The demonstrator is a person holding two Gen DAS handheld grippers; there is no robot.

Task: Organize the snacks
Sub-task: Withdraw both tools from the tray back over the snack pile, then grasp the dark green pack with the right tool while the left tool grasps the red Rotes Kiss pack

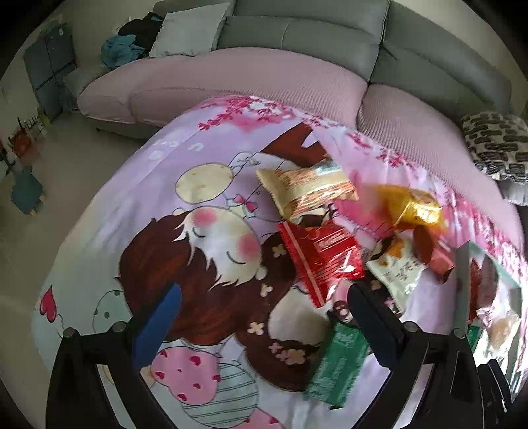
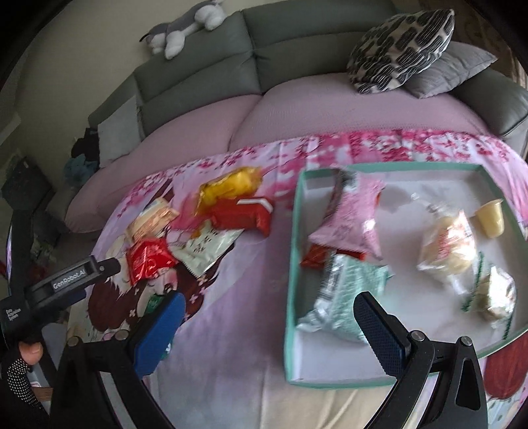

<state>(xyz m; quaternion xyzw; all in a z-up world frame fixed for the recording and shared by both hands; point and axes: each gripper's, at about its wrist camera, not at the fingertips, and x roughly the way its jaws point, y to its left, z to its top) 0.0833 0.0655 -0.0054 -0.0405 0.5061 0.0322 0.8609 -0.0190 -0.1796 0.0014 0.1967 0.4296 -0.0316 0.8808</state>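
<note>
Loose snack packets lie on the cartoon-print cloth: a cream and orange packet (image 1: 305,189), a red packet (image 1: 321,259), a yellow packet (image 1: 411,206), a white packet (image 1: 397,269) and a green packet (image 1: 338,366). My left gripper (image 1: 264,316) is open and empty above the cloth, just short of the red and green packets. My right gripper (image 2: 267,326) is open and empty, over the near left wall of the teal tray (image 2: 292,264). The tray holds a pink packet (image 2: 351,219), a mint packet (image 2: 343,293), a clear-wrapped bun (image 2: 445,246) and a jelly cup (image 2: 490,217).
A pink-covered grey sofa (image 2: 264,109) runs behind the table with a patterned cushion (image 2: 401,46) and a plush toy (image 2: 184,29). The left gripper's body (image 2: 69,277) shows at the left of the right wrist view. The teal tray's edge (image 1: 462,290) sits right of the loose packets.
</note>
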